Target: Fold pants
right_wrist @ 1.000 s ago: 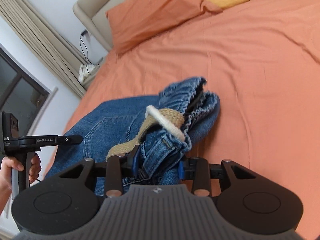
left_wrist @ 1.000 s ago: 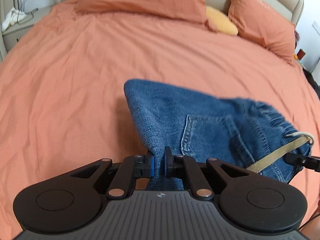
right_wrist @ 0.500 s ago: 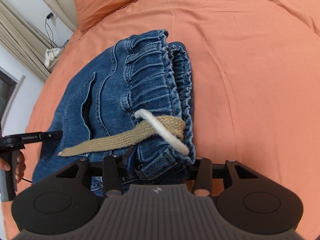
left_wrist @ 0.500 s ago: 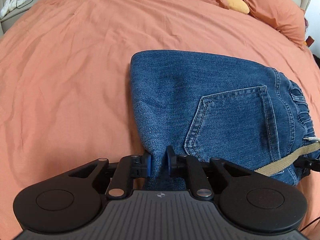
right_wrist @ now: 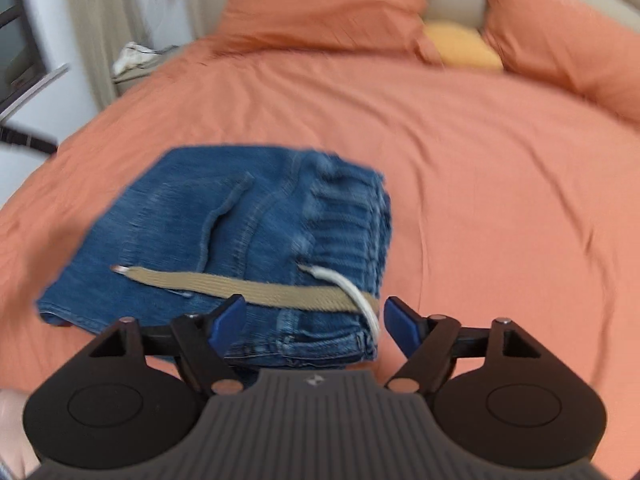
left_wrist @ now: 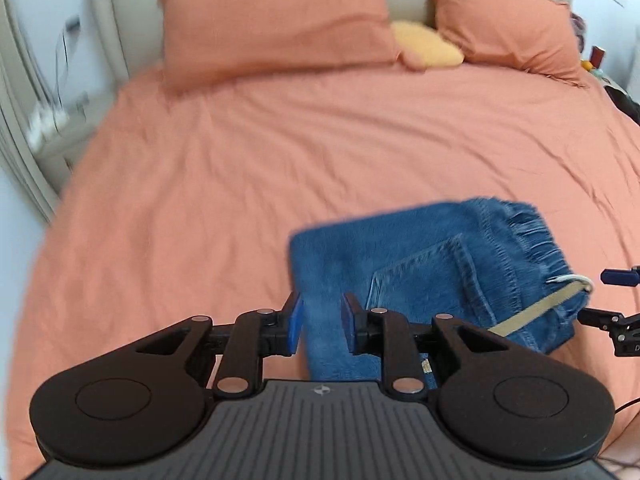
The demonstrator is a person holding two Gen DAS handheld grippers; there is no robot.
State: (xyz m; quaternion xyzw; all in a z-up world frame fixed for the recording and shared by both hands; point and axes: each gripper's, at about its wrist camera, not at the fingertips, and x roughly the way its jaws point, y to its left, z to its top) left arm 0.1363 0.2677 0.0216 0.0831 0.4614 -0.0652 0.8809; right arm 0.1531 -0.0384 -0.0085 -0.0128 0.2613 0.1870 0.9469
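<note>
Denim fills the space ahead of both tools: the pants (left_wrist: 432, 276) lie as a compact folded packet on the orange bed cover (left_wrist: 240, 184). At the far left, the left gripper (left_wrist: 320, 330) has its jaws opening, a narrow gap so far. The left edge of the packet shows between the blue pads (left_wrist: 295, 328), but both views are blurred and the cloth looks to lie below them, not pinched. Just right of those jaws is the back pocket (left_wrist: 420, 280), and further right the gathered waistband (left_wrist: 532, 240).

Moving right, a tan belt strap (right_wrist: 256, 286) runs across the denim in front of the right gripper (right_wrist: 314, 320), ending in a white loop (right_wrist: 348, 292) close to its right pad. Its jaws are opening and already stand wide; the near corner of the waistband sits between them, with clear space on each side, so nothing is held.

Judging by how things lie, the folding looks essentially done: the packet is squared, flat and released. What remains seems small: drawing both tools clear, and perhaps tucking in the loose strap. Beyond the jaws, pillows (right_wrist: 328, 4) rest against the headboard.
</note>
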